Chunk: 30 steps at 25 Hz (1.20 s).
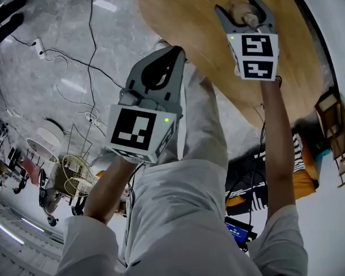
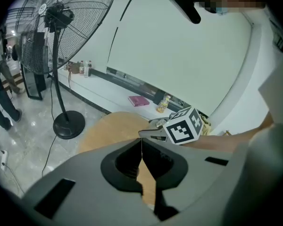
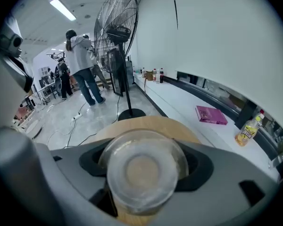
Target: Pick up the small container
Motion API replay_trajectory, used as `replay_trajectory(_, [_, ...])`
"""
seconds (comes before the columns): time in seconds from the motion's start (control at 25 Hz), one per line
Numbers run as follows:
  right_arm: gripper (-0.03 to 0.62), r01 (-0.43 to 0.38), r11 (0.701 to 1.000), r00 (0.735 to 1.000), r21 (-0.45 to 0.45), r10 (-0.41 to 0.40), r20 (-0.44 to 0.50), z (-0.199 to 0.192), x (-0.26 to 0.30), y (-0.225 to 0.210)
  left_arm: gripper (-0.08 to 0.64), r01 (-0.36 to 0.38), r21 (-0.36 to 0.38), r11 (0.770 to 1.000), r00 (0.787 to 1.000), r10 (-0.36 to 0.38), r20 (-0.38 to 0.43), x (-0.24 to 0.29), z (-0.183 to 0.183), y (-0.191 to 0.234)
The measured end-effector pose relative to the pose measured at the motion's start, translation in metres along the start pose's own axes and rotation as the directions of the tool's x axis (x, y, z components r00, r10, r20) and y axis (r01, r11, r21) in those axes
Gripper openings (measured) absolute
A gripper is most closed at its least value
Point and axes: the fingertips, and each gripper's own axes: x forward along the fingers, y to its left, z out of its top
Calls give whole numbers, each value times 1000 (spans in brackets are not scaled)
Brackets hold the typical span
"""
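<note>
The small container (image 3: 142,169) is a clear round cup with a thick base facing the camera. My right gripper (image 3: 145,163) is shut on its sides, above the round wooden table (image 3: 146,122). In the head view the right gripper (image 1: 245,11) holds the container (image 1: 242,13) over the table (image 1: 207,45), at arm's length. My left gripper (image 1: 173,55) hangs off the table's near edge, its jaws together with nothing in them. The left gripper view shows the left gripper (image 2: 141,160) shut, and beyond it the marker cube of the right gripper (image 2: 184,126).
A tall pedestal fan (image 3: 117,29) stands on the floor past the table. A white ledge along the wall carries a pink book (image 3: 211,115) and a yellow bottle (image 3: 246,132). Cables (image 1: 63,56) trail over the grey floor. People (image 3: 80,62) stand far back.
</note>
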Motion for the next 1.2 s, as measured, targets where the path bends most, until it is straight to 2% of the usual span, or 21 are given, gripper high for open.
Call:
replay_trajectory(0.2, [345, 10, 998, 1000, 55, -11, 19, 21, -35, 9, 20, 16, 9, 1000, 1000, -16, 6, -23, 8, -10])
replay_trajectory(0.6, [345, 46, 996, 996, 78, -51, 72, 61, -104, 23, 20, 27, 40, 999, 997, -30, 74, -65, 48, -26])
replay_trajectory(0.88, [345, 70, 989, 992, 134, -84, 97, 74, -150, 28, 20, 39, 72, 997, 993, -47, 112, -93, 62, -51])
replay_trajectory(1.0, [345, 83, 983, 990, 163, -100, 96, 73, -170, 29, 20, 40, 68, 997, 991, -48, 124, -106, 64, -62])
replay_trajectory(1.2, [345, 117, 980, 985, 162, -136, 105, 81, -200, 28, 20, 31, 50, 998, 987, -39, 155, -127, 71, -70])
